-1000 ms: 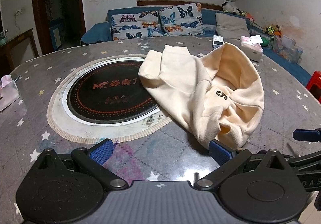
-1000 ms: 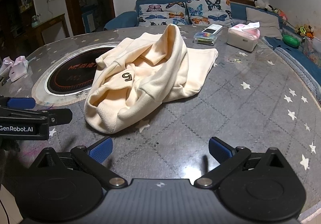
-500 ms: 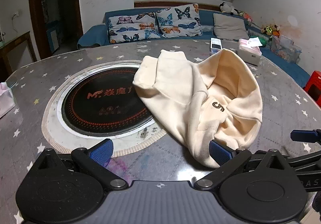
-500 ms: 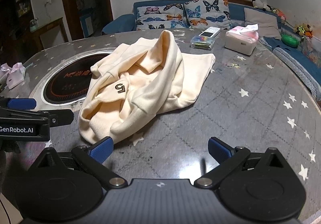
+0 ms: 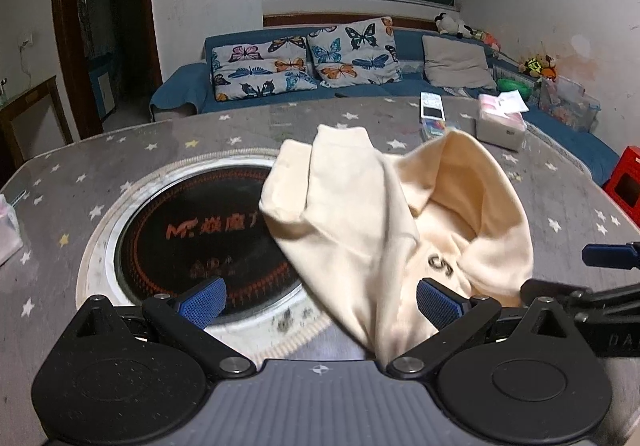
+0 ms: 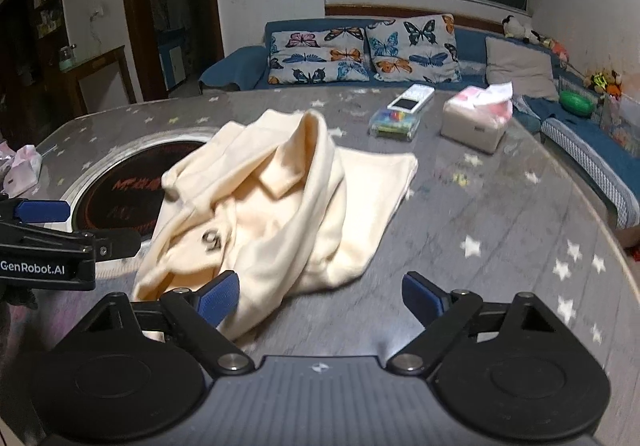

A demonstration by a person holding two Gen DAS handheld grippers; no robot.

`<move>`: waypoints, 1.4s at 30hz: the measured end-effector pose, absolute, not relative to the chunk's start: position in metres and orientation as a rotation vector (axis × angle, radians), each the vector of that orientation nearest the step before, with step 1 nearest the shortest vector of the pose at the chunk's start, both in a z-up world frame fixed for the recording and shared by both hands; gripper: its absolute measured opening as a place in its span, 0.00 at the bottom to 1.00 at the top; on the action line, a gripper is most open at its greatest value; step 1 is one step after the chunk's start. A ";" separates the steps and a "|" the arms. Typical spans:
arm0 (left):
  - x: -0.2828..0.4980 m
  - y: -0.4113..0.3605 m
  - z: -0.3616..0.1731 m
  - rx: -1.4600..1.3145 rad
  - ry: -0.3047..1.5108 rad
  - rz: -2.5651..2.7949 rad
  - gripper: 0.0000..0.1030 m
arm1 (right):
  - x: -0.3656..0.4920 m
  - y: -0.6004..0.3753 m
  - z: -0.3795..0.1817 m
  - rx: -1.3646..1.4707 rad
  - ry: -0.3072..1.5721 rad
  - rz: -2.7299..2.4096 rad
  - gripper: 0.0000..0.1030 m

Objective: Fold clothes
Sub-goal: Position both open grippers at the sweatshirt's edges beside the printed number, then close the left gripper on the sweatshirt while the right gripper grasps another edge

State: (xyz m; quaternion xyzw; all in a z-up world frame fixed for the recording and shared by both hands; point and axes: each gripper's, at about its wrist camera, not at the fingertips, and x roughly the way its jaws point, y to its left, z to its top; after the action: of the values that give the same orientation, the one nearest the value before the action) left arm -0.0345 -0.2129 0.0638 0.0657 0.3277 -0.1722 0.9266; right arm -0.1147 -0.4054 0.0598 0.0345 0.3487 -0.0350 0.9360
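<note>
— Where's the garment from your side?

— I see the cream sweatshirt crumpled on the star-patterned table, its near hem lying between the spread fingers of my left gripper, released, gripping nothing. Part of it overlaps the round black hotplate ahead to my left.

— And the other tool?

— My right gripper is spread wide too; its left pad sits against the cloth's near edge. A tissue box stands far ahead to its right.
</note>
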 end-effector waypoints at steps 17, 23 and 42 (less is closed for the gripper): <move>0.040 -0.251 0.079 0.177 0.667 -0.425 0.79 | 0.001 -0.423 0.071 -0.086 0.722 -0.026 0.57; 0.070 -0.273 0.078 0.204 0.687 -0.445 0.79 | 0.036 -0.425 0.058 -0.102 0.756 0.007 0.22; 0.142 -0.337 0.022 0.292 0.798 -0.499 0.57 | -0.007 -0.484 0.052 0.007 0.723 -0.087 0.06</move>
State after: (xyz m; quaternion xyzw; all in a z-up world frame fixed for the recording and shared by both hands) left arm 0.1422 -0.3367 0.0224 0.1402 0.3833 -0.2395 0.8809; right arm -0.0071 -0.4842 0.0524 0.0033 0.3537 -0.0426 0.9344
